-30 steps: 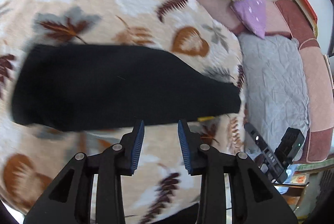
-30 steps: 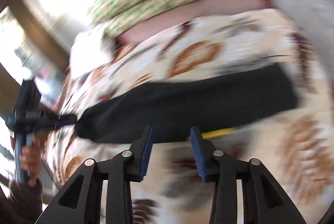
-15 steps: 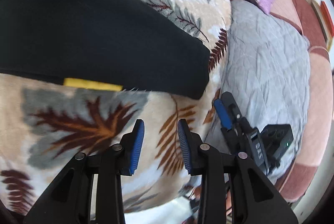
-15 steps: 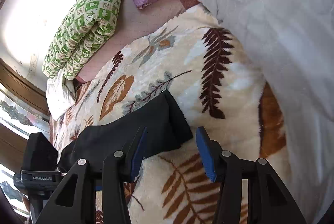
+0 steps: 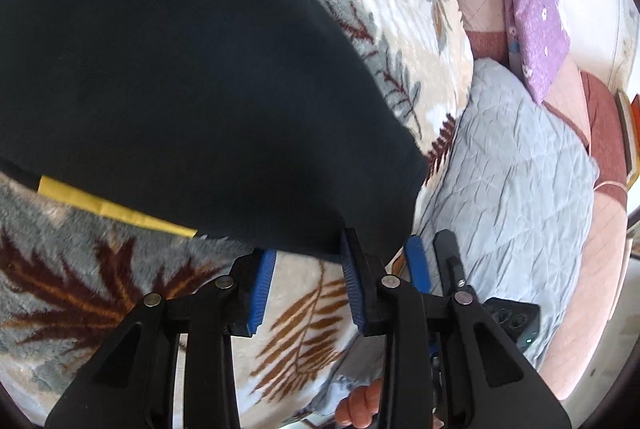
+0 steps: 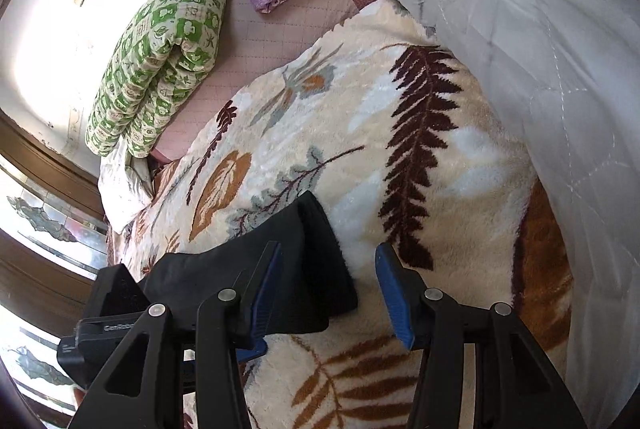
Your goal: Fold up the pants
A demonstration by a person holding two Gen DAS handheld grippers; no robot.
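Lying flat on the leaf-print blanket (image 6: 420, 149) near its edge, black pants (image 5: 180, 69); left gripper (image 5: 306, 279) and right gripper (image 6: 326, 293) both spread, straddling the hem.

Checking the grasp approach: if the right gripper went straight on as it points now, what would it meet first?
Probably the cuff end of the black pants, lying between the open fingers of the right gripper on the leaf-print blanket. Depth is unclear; it may touch the blanket first.
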